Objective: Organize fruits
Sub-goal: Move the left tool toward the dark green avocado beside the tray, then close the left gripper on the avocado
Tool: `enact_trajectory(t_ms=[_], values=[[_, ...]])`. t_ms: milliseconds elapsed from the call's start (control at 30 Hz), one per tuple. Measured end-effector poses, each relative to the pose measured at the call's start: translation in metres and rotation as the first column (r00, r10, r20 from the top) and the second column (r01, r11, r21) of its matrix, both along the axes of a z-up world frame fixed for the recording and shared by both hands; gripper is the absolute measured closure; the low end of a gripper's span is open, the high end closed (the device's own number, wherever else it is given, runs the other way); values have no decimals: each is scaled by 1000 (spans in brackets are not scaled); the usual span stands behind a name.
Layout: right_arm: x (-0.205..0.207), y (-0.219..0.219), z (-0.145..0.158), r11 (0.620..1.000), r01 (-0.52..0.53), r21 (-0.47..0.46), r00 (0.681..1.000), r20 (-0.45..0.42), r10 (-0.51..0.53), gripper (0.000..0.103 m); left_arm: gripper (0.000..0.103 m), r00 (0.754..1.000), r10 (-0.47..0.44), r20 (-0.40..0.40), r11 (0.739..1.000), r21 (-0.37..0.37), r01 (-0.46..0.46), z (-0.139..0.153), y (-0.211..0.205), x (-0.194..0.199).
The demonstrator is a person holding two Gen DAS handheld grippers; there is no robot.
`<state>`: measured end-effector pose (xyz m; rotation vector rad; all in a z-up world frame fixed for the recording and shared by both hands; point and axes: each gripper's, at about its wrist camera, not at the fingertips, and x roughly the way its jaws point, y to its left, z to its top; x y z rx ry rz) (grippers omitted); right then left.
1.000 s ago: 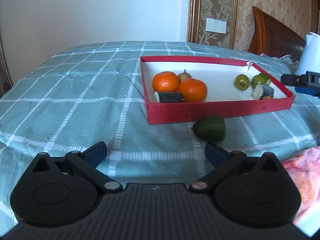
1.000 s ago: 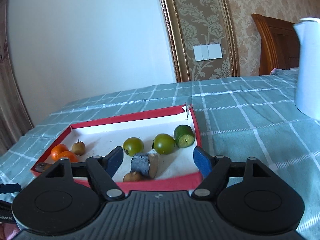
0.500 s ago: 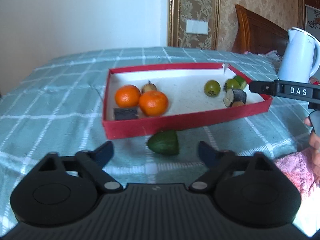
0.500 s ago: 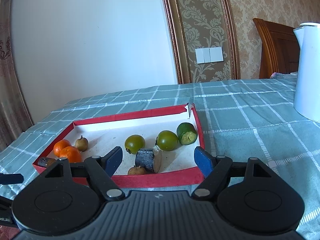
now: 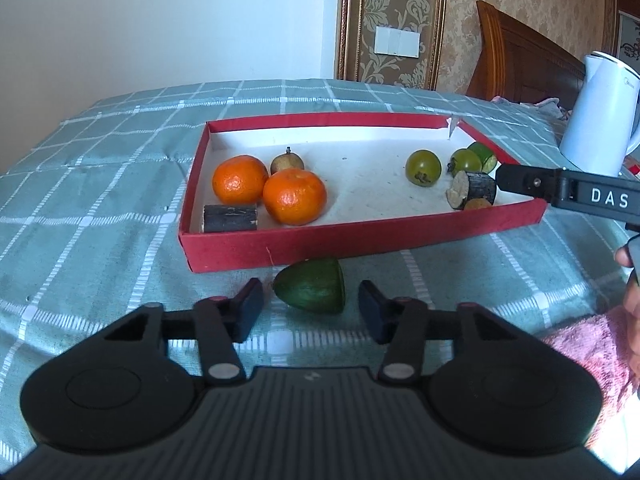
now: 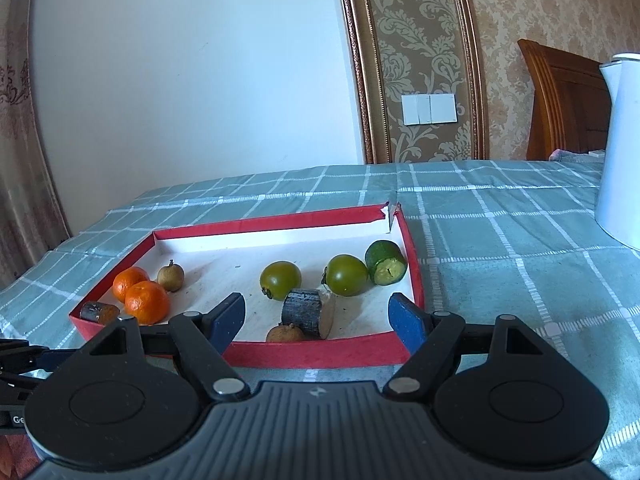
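Nearest, the left tool (image 5: 311, 305) is closing around the green fruit piece (image 5: 312, 291) lying on the bed just outside the red tray (image 5: 360, 242); its pads are not yet touching. The right tool (image 6: 316, 318) hangs released, empty. Farther in, oranges (image 5: 294, 196), green fruits (image 5: 423, 162) and other pieces already sit inside, so seemingly only this one remains.

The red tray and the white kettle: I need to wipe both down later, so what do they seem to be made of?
The red tray looks like cardboard with a matte, slightly fuzzy red covering and a white paper lining; its far corner is torn open, showing a thin paper edge. The white kettle appears to be smooth, semi-gloss plastic or coated metal, going by its even sheen; which one is unclear.
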<state>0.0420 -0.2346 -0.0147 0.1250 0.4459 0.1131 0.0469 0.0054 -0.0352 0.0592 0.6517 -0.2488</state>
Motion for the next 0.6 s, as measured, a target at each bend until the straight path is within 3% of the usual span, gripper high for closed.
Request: enact_trajectory(t_ms=[167,600], values=[[1,1,0,1000,-1,-7,1000,-6,1,24,66,1000,2,1,1000,-8,-2,0,2,1],[2,9,-4,999,-12,-49,1000,-15,11,24,68,1000,-17,22,1000,-6,17,0,1,-1]])
